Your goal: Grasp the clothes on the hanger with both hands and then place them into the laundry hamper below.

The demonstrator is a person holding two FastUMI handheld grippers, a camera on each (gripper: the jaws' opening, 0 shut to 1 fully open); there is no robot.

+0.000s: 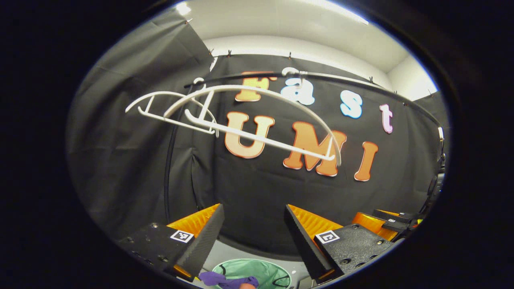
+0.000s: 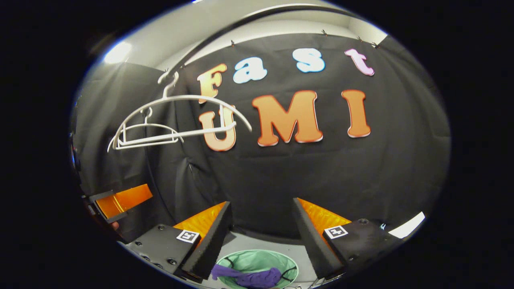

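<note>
The round mint-green mesh laundry hamper (image 2: 257,263) with its dark wire rim stands on the pale floor and serves as the reference. A crumpled purple fabric garment (image 2: 251,277) lies draped across the hamper's near rim; in the left gripper view the same garment (image 1: 225,279) sits at the hamper (image 1: 261,271) edge. Above the hamper, the left gripper (image 1: 253,235) is spread wide, its two wedge-shaped fingers faced with black ribbed pads over orange ridged plastic, nothing between them. The right gripper (image 2: 261,237), of identical build, is likewise spread apart and empty over the hamper. High above the hamper, two bare white plastic hangers (image 1: 241,120) with curved shoulders and straight crossbars hang from a thin dark curved metal rail (image 1: 321,78); the hangers (image 2: 172,120) carry no fabric.
</note>
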